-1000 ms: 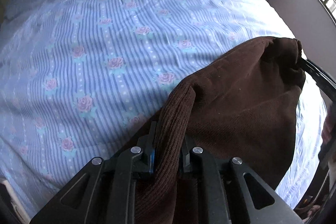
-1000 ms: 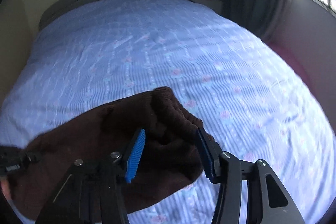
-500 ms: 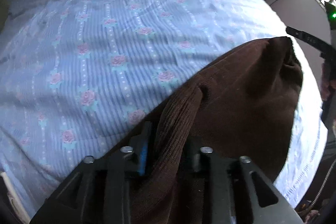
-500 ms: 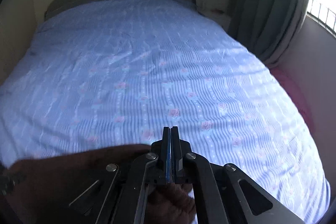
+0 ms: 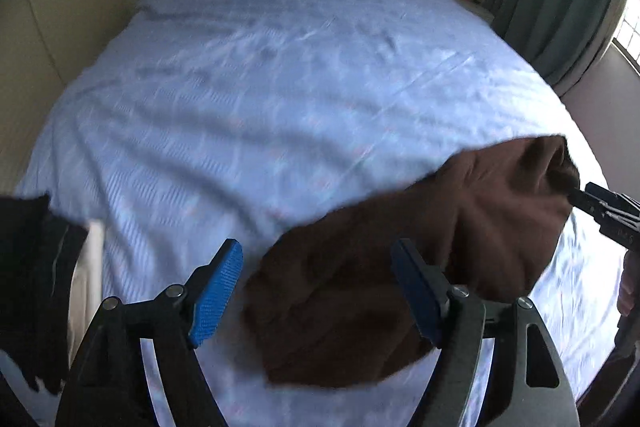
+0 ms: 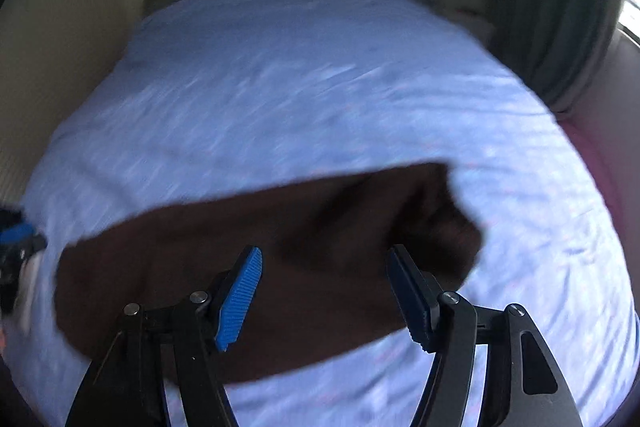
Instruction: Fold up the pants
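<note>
The pants (image 6: pixel 260 275) lie as a brown bundle on the bed (image 5: pixel 280 87), just beyond both pairs of fingers. The left gripper (image 5: pixel 320 291) and the right gripper (image 6: pixel 324 291) are wide open and hold nothing. Risk: the loose fold may spread open, because nothing pins it. A blind closing could catch only one layer.
</note>
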